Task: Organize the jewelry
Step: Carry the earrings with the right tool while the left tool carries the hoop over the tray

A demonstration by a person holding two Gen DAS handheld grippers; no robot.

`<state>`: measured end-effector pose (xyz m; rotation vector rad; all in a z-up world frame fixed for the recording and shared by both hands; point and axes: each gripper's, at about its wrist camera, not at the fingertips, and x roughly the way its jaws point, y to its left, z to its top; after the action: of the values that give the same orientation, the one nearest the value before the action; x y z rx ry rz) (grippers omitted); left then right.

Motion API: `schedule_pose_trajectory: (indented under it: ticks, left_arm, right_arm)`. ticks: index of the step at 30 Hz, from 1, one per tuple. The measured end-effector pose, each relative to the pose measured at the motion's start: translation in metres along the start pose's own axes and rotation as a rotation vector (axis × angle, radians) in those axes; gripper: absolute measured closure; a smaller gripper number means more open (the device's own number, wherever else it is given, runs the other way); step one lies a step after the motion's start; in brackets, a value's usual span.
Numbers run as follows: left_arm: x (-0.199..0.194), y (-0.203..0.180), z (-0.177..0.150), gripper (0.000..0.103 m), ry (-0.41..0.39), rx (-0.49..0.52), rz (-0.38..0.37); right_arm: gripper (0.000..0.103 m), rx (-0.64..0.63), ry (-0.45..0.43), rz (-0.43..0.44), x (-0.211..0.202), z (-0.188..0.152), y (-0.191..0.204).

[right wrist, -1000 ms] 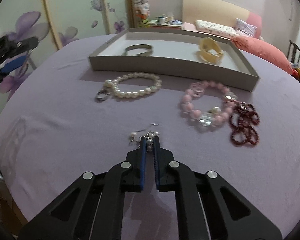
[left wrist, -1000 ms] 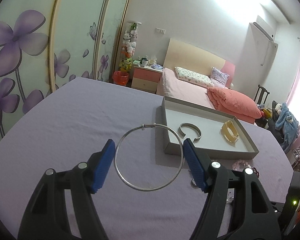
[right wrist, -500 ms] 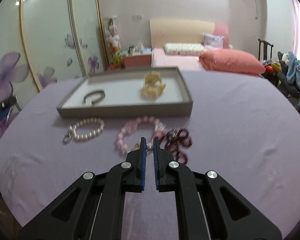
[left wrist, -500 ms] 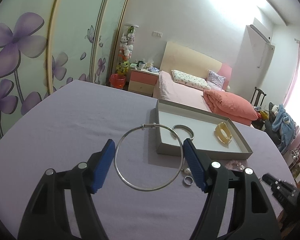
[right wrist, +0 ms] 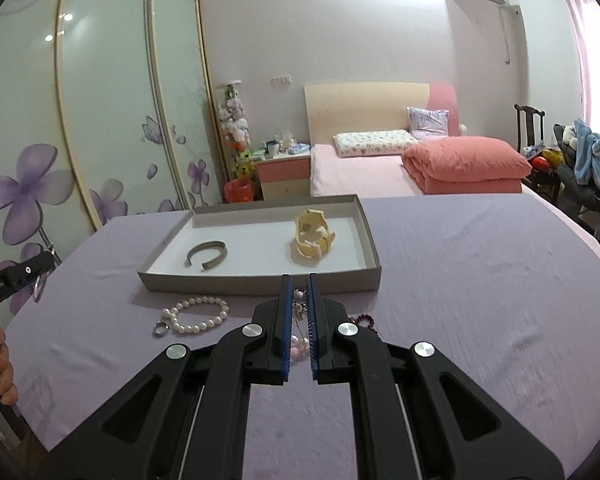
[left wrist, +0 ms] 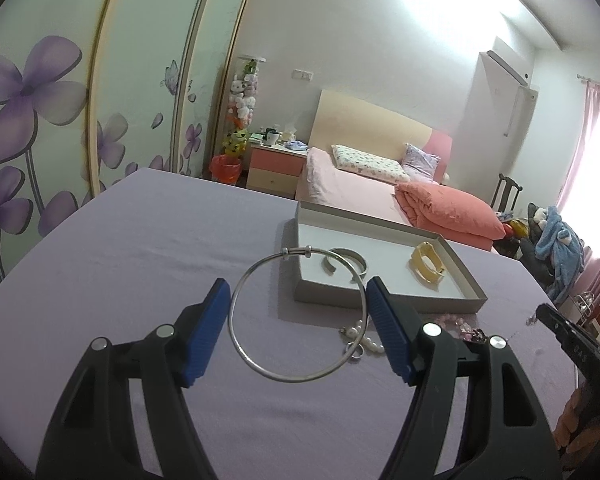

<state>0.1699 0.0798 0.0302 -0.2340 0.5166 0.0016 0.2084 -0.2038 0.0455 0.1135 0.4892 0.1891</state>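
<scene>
My left gripper (left wrist: pixel 297 284) is shut on a large thin silver hoop bangle (left wrist: pixel 296 379), one blue pad pressing on each side, and holds it above the purple tablecloth just short of the grey tray (left wrist: pixel 380 300). In the tray (right wrist: pixel 260 284) lie a silver cuff (right wrist: pixel 207 254) and a cream bangle (right wrist: pixel 312 238). My right gripper (right wrist: pixel 299 280) is shut, with a small pearl earring (right wrist: pixel 299 309) showing in the narrow gap between its pads. It hovers over the beads in front of the tray.
A pearl bracelet (right wrist: pixel 196 314) lies on the cloth before the tray. A pink bead bracelet (right wrist: pixel 298 350) and a dark red one (right wrist: pixel 364 322) are partly hidden by my right fingers. A bed and a wardrobe stand behind the table.
My right gripper has risen off the cloth and tilted up, staying shut; it now shows at the right edge of the left wrist view. The left gripper drifted slightly with the hoop.
</scene>
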Motion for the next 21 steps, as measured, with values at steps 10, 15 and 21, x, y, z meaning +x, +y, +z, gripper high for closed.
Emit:
schedule_pose_trajectory:
  ticks: [10, 15, 21]
  left_arm:
    - [0.0, -0.014, -0.002, 0.035, -0.002, 0.031, -0.023]
    - [0.002, -0.015, -0.002, 0.035, 0.0, 0.037, -0.03]
    - [0.003, -0.018, -0.002, 0.035, -0.003, 0.043, -0.032]
  right_arm:
    - [0.095, -0.003, -0.029, 0.001, -0.006, 0.005, 0.001]
    - [0.095, -0.005, -0.035, -0.001, -0.006, 0.006, 0.001]
    - [0.095, -0.011, -0.05, -0.005, -0.008, 0.009, 0.002]
